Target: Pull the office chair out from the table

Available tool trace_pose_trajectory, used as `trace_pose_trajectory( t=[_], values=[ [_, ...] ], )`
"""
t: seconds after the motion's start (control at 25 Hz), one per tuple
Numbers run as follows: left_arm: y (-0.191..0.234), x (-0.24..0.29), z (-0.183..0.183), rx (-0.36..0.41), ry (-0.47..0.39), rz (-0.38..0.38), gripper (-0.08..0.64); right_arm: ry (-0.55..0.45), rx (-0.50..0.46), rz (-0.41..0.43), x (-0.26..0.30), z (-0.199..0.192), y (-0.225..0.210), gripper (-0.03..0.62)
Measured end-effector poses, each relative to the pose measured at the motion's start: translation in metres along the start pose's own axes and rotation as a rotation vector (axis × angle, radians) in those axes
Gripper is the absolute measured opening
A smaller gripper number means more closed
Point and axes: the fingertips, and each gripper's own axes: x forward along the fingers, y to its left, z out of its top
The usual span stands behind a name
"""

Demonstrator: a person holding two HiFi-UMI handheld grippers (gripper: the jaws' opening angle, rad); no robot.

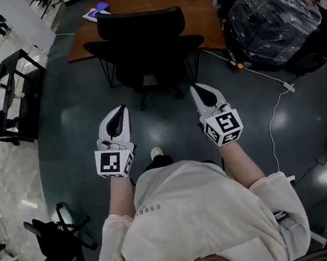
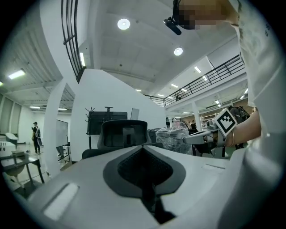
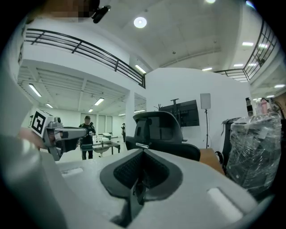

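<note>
Closed hand-held grippers before office chair

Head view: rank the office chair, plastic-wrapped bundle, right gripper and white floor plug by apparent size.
Largest: office chair and plastic-wrapped bundle, about alike.
Then: right gripper, though nearer the camera.
Smallest: white floor plug.
</note>
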Motion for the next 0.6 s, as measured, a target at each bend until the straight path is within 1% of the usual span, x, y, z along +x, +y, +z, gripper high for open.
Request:
trace_pose_trajectory(
  t=[0.12,0.28,0.48,0.6],
  values=[
    [0.042,0.025,0.01,0.014,-0.015,-0.066,0.012,-0.014,-0.014,-0.072,0.033,0.016,-0.001,-0.008],
    [0.086,0.054,0.015,0.035,-0.028,-0.104,0.012,-0.02,-0.039,-0.121,0.068,0.032,-0.001,-0.008],
    [0.107,0.09,0.027,0.055,-0.075,-0.151,0.012,-0.013,-0.126,-0.134,0.099,0.054,-0.01,-0.008],
    [0.112,0.116,0.044,0.112,-0.077,-0.185,0.012,-0.018,-0.202,-0.133,0.116,0.076,-0.02,-0.008]
  ],
)
